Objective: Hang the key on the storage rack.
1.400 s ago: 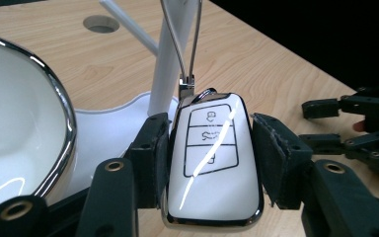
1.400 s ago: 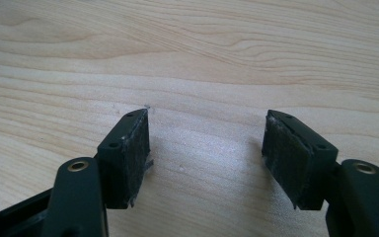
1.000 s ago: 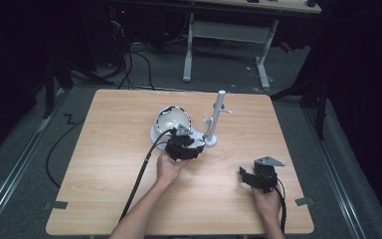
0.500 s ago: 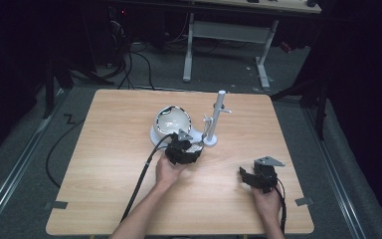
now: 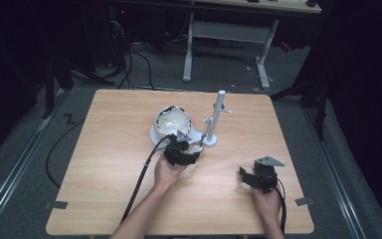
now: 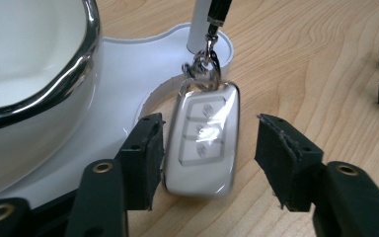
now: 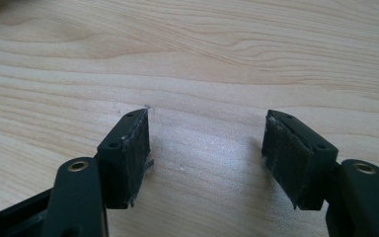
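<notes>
My left gripper (image 6: 207, 163) sits just in front of the white stand (image 5: 214, 122), and its jaws have just been opening; the key fob (image 6: 203, 140) lies between them, close against one pad with a clear gap to the other, so I am not pressing on it. The fob rests on the wooden table (image 5: 104, 149), at the foot of the stand's post, beside the white bowl (image 5: 173, 122) with its shiny rim; its ring (image 6: 203, 66) is clipped to a dark strap that runs up along the post.

I judge the fob light, hard and glossy, so likely to slide in the pads if I pinch it only at the rounded corners; its flat long sides, about midway down by the buttons, look like the best place to take hold. The ring and clip are loose and will let the fob swing once it leaves the table; the bowl next to it looks breakable, so any lift should steer away from it.

My right gripper (image 7: 205, 158) rests well to the side of the stand, over bare table, its jaws standing apart with nothing between them.
</notes>
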Action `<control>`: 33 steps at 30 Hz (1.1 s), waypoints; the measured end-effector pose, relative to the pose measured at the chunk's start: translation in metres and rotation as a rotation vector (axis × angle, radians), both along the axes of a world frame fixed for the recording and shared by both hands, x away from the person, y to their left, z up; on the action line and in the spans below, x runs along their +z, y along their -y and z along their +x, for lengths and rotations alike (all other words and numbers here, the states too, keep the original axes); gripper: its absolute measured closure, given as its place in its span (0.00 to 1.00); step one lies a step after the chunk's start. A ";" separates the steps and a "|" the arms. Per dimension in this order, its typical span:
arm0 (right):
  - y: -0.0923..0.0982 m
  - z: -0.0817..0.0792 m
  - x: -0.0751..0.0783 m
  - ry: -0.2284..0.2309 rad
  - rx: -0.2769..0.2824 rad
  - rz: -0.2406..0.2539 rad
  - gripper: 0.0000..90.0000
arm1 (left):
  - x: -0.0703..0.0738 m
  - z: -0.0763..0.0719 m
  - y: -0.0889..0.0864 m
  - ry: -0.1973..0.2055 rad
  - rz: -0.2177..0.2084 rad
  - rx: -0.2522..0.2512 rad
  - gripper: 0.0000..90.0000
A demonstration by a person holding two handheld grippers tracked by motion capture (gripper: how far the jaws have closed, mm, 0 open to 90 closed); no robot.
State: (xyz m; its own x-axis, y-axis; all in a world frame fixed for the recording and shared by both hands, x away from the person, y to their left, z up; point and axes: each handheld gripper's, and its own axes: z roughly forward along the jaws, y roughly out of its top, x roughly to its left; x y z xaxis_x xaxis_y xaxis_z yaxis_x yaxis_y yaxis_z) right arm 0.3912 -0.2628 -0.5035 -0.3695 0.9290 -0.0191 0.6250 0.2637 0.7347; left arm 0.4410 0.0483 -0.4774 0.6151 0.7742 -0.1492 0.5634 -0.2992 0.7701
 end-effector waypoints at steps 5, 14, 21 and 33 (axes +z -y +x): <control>0.000 0.000 0.000 0.000 0.000 0.000 0.39 | 0.004 -0.004 -0.004 0.010 -0.011 0.005 0.45; 0.000 0.000 0.000 0.000 0.000 0.000 0.39 | 0.010 -0.015 -0.013 0.027 -0.027 -0.001 0.43; 0.000 0.000 0.000 0.000 0.000 0.000 0.39 | 0.011 -0.024 -0.025 0.042 -0.042 0.022 0.43; 0.000 0.000 0.000 0.000 0.000 0.000 0.39 | 0.013 -0.039 -0.051 0.062 -0.055 0.063 0.43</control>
State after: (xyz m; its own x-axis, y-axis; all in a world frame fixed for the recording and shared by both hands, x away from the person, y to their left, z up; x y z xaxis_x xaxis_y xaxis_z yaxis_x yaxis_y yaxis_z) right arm 0.3912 -0.2628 -0.5035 -0.3694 0.9291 -0.0193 0.6249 0.2637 0.7348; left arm 0.4015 0.0990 -0.4641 0.5749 0.8033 -0.1552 0.5304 -0.2215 0.8183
